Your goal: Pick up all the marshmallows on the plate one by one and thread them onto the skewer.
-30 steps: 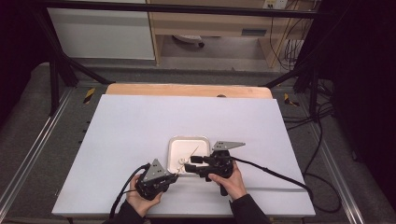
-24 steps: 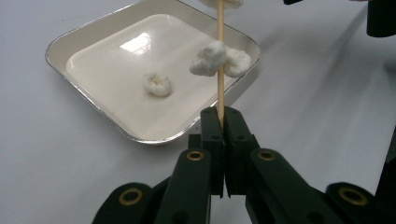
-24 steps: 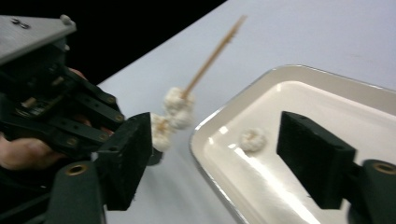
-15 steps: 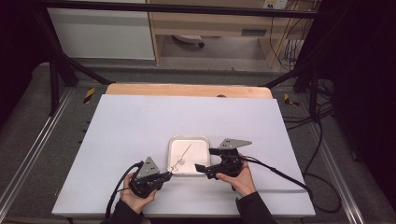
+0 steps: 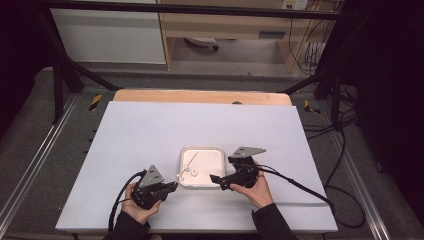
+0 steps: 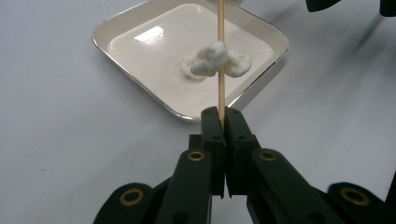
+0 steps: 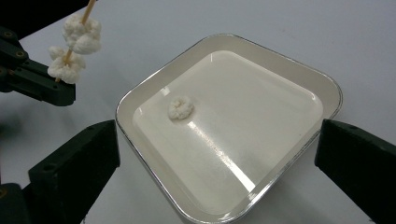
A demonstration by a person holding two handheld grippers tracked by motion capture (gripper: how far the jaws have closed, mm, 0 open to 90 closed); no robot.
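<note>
White table (image 5: 150, 130) in a dark room — left gripper (image 6: 222, 116) jaws clamp a skewer (image 6: 221, 56); right gripper (image 7: 217, 154) jaws just opened wide, empty.

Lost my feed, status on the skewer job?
Left gripper shut on skewer, two white puffs threaded. Right gripper just opened, empty, over tray. One puff left in tray. Nothing blocking.

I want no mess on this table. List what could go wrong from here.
1. The left gripper pinches only the thin skewer at its end; it may twist or slip.
2. The white pieces on it could slide off outside the tray.
3. The open right gripper straddles the tray and might knock it.
</note>
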